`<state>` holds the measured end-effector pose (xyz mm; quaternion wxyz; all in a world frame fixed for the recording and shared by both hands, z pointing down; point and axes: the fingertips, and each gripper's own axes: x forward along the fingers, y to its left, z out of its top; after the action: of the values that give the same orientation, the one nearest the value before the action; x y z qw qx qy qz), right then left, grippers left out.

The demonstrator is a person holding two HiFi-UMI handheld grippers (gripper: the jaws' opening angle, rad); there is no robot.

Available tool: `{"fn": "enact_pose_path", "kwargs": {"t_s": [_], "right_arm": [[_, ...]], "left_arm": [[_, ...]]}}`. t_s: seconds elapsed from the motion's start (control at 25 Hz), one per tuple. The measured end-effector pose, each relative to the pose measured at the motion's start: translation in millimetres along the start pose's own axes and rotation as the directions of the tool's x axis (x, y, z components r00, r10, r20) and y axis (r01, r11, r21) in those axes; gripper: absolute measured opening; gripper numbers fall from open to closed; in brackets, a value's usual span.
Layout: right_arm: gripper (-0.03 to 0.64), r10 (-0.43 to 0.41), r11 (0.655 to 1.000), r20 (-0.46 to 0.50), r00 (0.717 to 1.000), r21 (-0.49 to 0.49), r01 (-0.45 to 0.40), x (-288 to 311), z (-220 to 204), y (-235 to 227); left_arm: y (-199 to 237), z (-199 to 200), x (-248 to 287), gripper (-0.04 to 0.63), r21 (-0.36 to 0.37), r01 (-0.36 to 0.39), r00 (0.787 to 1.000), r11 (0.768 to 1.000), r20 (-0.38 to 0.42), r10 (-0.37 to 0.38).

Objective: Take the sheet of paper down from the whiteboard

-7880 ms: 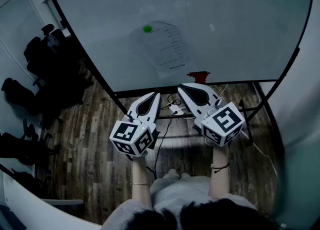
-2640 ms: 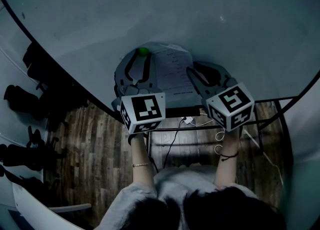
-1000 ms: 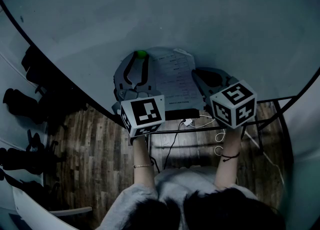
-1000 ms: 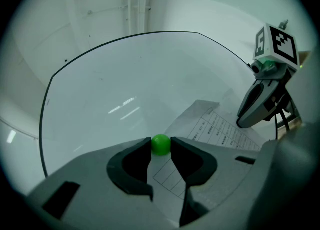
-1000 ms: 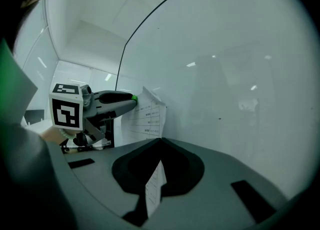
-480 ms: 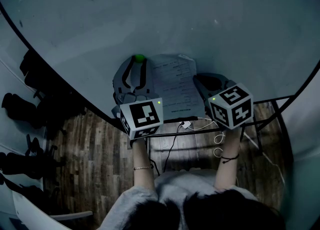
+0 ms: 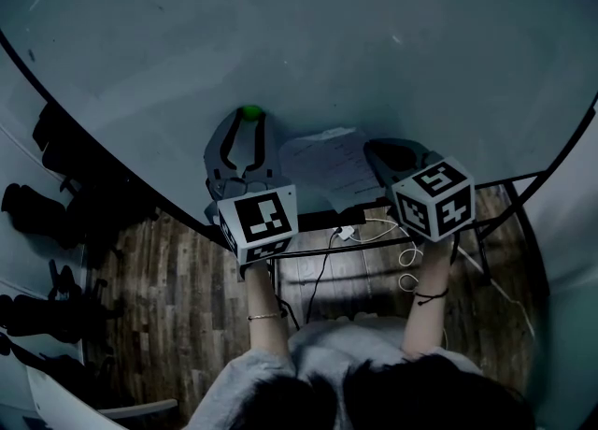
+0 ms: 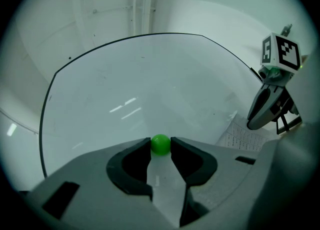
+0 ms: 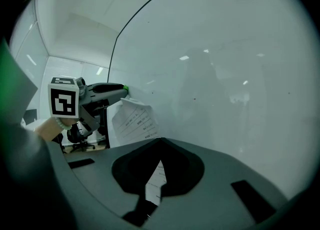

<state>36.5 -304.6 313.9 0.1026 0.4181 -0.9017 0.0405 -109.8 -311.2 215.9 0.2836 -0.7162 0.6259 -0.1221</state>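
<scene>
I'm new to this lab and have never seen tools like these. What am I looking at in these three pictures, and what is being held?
There is no robot here. A person stands at a whiteboard holding a hand-held two-jaw gripper in each hand. The cubes with black-and-white squares are part of the grippers.

The head view comes from a camera on the person's head, looking steeply down. The other two views come from cameras riding on each gripper, looking along its jaws.

The left gripper is shut on a small green magnet, which is off to the side of the sheet, not on it. The right gripper is shut on the edge of the sheet of paper, a printed page. The top of the page looks bent away from the board.
</scene>
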Motion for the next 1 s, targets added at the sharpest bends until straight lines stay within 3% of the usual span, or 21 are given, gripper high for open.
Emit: {"fn": "enact_pose_path", "kwargs": {"t_s": [0.56, 1.0], "right_arm": [[0.000, 0.033, 0.999, 0.006, 0.999, -0.004, -0.033, -1, -2, 8], [0.000, 0.059, 0.998, 0.025, 0.998, -0.016, -0.059, -5, -7, 16]], "left_arm": [[1, -4, -15, 0.112, -0.080, -0.003, 1.000, 0.997, 0.009, 0.004], [-2, -33, -39, 0.107, -0.258, -0.031, 0.999, 0.966, -0.041, 0.021]]}}
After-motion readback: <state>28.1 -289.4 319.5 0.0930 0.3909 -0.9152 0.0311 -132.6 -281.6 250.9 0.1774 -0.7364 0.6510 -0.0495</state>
